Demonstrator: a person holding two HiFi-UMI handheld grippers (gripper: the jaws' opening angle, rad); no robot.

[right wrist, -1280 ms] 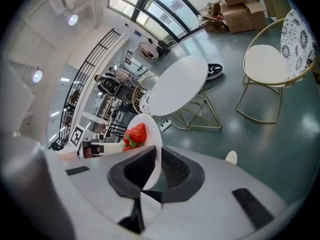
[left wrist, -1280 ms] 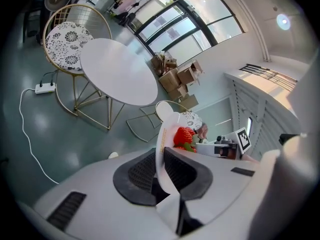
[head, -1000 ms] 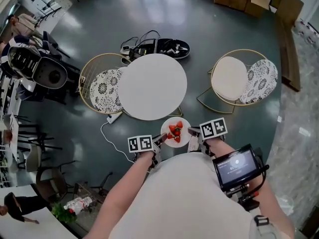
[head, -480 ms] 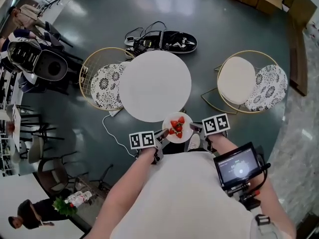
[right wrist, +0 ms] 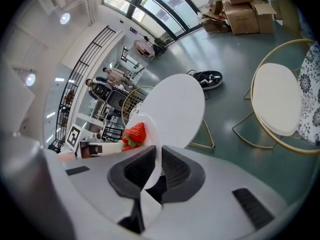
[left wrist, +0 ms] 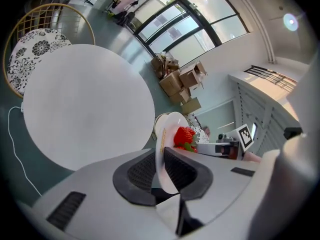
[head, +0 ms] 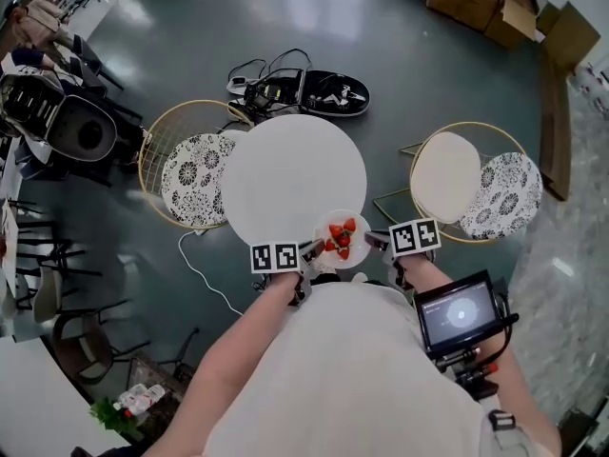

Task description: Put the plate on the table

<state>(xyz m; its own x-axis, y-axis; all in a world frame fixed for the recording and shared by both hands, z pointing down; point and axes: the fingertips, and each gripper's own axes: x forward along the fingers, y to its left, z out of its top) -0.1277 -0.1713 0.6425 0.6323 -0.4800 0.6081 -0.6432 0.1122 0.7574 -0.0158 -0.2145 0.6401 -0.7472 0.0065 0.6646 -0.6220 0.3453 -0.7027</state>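
Plate (head: 358, 247) rim pinched by left gripper (left wrist: 161, 168) and right gripper (right wrist: 159, 165); overhead, it overlaps table (head: 285, 174) edge.

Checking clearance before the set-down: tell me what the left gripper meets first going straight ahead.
The left gripper is shut on the plate; past the strawberries, probably the right gripper on the opposite rim.

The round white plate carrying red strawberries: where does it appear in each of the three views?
Head view: the round white plate is just below centre, at the near edge of the round white table.
Left gripper view: edge-on at centre, clamped in the left gripper's jaws.
Right gripper view: edge-on at centre, clamped in the right gripper's jaws.
Shared landmark: the table, beyond the plate in every view.
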